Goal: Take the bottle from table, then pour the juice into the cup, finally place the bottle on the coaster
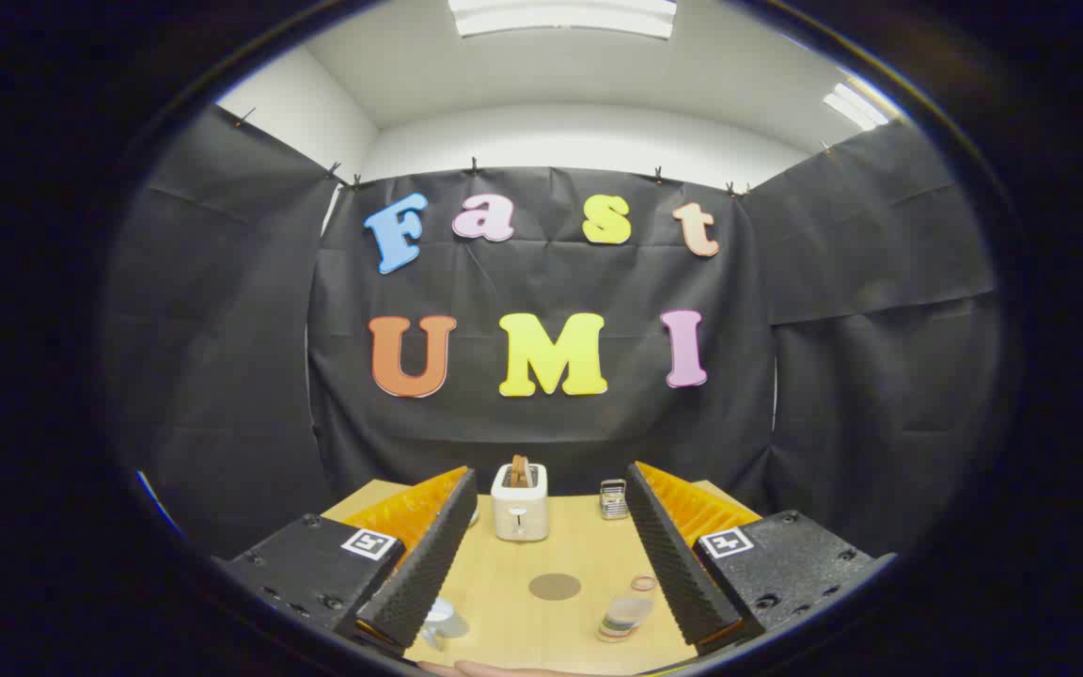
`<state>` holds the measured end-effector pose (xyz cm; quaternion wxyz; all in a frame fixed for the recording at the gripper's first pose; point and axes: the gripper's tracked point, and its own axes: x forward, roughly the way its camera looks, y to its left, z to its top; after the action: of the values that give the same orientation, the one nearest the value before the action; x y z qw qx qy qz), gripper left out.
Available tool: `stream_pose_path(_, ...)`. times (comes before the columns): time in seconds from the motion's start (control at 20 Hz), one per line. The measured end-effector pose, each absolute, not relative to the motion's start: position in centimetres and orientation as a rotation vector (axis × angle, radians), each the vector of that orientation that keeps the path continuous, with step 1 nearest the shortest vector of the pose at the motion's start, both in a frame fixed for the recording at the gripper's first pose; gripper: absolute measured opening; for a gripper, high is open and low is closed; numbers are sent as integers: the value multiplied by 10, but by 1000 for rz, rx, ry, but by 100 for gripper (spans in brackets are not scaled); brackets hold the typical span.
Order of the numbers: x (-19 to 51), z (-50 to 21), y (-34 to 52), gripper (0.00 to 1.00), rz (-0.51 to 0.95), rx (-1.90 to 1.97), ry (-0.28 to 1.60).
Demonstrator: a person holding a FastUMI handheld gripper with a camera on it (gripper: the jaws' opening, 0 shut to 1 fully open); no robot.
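Claw point(549, 555): released, nothing held, high above bench point(560, 555) | bottle point(624, 618): near the right finger, at 4 o'clock from coaster point(555, 586) | cup point(443, 621): by the left finger, at 8 o'clock | next, we judge: descend, centre bottle between fingers, clench on its body.

A white toaster point(520, 512) with toast in its slot stands at the far side of the wooden counter point(504, 602), at twelve o'clock. A small metal rack point(613, 499) sits at its three o'clock, near it.
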<state>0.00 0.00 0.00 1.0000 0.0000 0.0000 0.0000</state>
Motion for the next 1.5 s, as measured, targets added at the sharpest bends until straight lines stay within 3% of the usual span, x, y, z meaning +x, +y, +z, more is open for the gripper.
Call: stream_pose_path(1.5, 4, -25, -33, 100, -19, -18, -18)
